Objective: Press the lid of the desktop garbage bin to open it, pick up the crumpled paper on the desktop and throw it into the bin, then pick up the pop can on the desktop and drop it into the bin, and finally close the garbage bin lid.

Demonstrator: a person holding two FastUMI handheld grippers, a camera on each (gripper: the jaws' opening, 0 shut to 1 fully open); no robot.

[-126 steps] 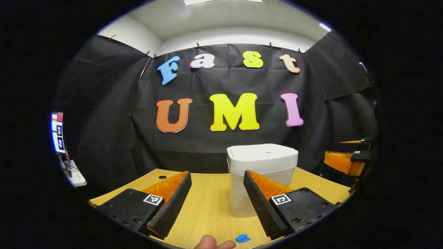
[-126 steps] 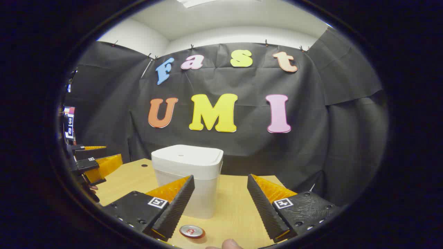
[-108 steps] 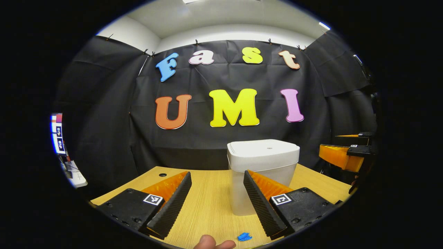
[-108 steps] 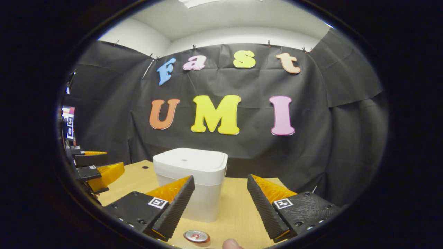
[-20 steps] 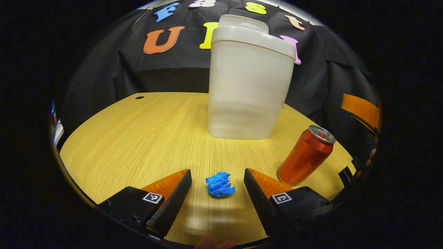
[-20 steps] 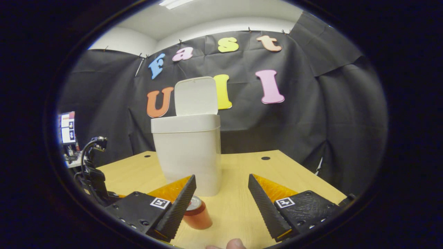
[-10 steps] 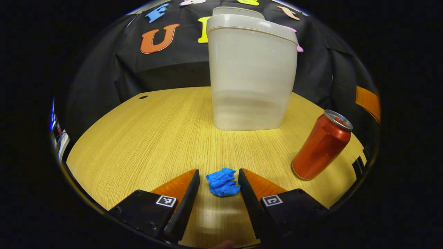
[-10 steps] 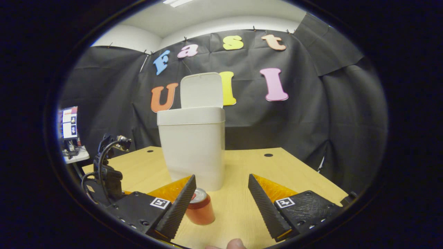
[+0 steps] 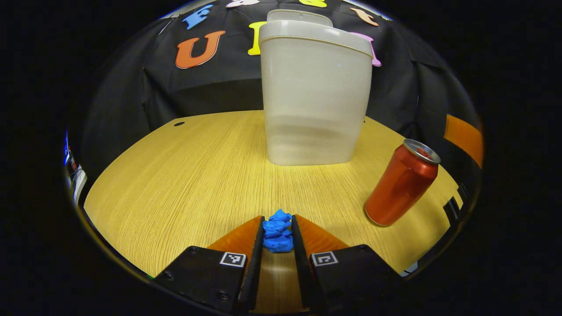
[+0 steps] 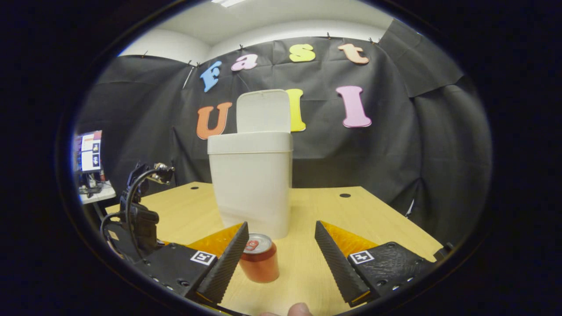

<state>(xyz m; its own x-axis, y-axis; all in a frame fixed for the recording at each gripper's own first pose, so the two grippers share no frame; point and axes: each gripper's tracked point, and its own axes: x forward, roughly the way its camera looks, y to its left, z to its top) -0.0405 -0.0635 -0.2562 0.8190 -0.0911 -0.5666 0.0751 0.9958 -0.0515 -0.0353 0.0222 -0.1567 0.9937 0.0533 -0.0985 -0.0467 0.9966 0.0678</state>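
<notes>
A blue crumpled paper [image 9: 277, 231] lies on the wooden desktop [image 9: 189, 171] with my left gripper [image 9: 277, 226] shut on it, both fingers pressing its sides. Behind it stands the white garbage bin [image 9: 314, 94] with its lid [image 9: 298, 16] raised. A red pop can [image 9: 401, 183] stands upright to the right of the paper. In the right gripper view, my right gripper [image 10: 281, 232] is open just above the desk; the pop can [image 10: 261, 262] stands near its left finger, in front of the bin [image 10: 252, 184], whose lid [image 10: 263, 111] points up.
The other gripper's body with cables [image 10: 138, 215] shows at the left of the right gripper view. Cable holes [image 10: 344, 195] mark the desk's far side. The black cloth wall closes the back, and a screen [image 10: 90, 151] stands far left.
The left gripper's fingers have closed from wide apart onto the blue paper. The right gripper has shifted slightly, so the can sits more between its fingers. Earlier on, the bin lid went from shut to raised.
</notes>
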